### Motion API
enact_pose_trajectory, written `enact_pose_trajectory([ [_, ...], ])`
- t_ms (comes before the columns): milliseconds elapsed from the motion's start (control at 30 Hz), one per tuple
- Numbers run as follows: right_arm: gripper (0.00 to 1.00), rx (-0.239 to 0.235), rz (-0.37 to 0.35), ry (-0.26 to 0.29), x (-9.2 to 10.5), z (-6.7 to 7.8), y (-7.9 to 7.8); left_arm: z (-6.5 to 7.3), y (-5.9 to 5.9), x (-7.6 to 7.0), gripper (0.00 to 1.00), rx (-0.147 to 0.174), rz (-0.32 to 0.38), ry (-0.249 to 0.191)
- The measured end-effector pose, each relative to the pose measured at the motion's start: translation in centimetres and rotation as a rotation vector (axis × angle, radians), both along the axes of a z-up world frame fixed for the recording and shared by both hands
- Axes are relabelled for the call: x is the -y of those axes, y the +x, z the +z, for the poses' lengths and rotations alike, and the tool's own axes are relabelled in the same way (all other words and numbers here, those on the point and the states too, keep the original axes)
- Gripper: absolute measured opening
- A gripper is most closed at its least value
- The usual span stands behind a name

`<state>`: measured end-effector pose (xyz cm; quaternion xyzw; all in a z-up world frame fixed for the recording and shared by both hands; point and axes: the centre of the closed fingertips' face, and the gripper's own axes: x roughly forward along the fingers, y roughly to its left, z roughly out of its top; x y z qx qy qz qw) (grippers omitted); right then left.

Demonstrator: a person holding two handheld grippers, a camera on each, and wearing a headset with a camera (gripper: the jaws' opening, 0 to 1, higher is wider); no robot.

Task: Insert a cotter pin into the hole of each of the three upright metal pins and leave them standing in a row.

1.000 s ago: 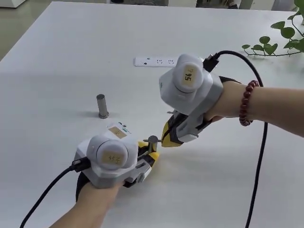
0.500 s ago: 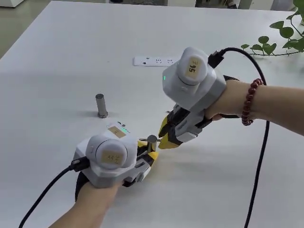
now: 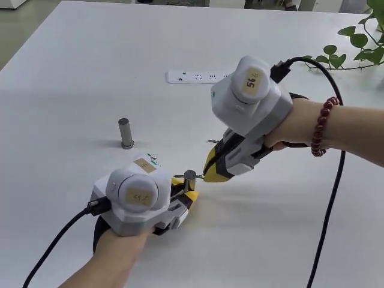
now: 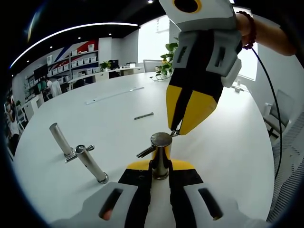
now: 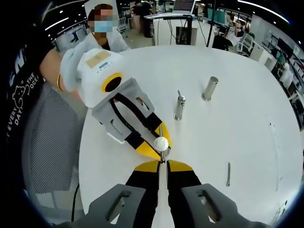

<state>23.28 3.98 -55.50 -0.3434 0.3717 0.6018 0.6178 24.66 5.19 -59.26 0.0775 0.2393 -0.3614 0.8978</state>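
Held pin stands upright in the near middle of the desk. Left tongs are clenched on its lower shank, head free above; can't tell if its base touches the desk. Cotter pin looks threaded through the hole just under the head. One end pokes out on the left side. The other end sits at the tips of the right tongs, which are clenched on it, coming down from far right and just beside the head. Judged: second insertion under way, cotter pin mostly through, not let go yet. Done so far: done pin stands on the desk left of the held pin, near the left tongs but apart from them, with a fitted cotter across its top. Left to do: bare pin, standing just beyond the done pin, farther left, nothing in its top as far as shows. Spare cotter lies flat on the desk far of the held pin, well apart from both tongs, presumably meant for the bare pin. So about one of three finished, the second close, the third untouched. The held pin also needs setting down in line with the other two. Power strip lies far back on the desk, plant far right.
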Motion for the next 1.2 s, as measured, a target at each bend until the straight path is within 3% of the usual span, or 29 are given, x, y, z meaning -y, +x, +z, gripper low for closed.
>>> enact_pose_trajectory([
  [767, 0.0, 0.002, 0.019, 0.008, -0.9, -0.1, 0.1, -0.1, 0.0, 0.0, 0.1, -0.004, -0.001, -0.005],
  [1200, 0.01, -0.002, 0.025, 0.007, -1.0, -0.5, -0.2, -0.2, -0.1, 0.0, 0.12, -0.024, -0.004, -0.014],
])
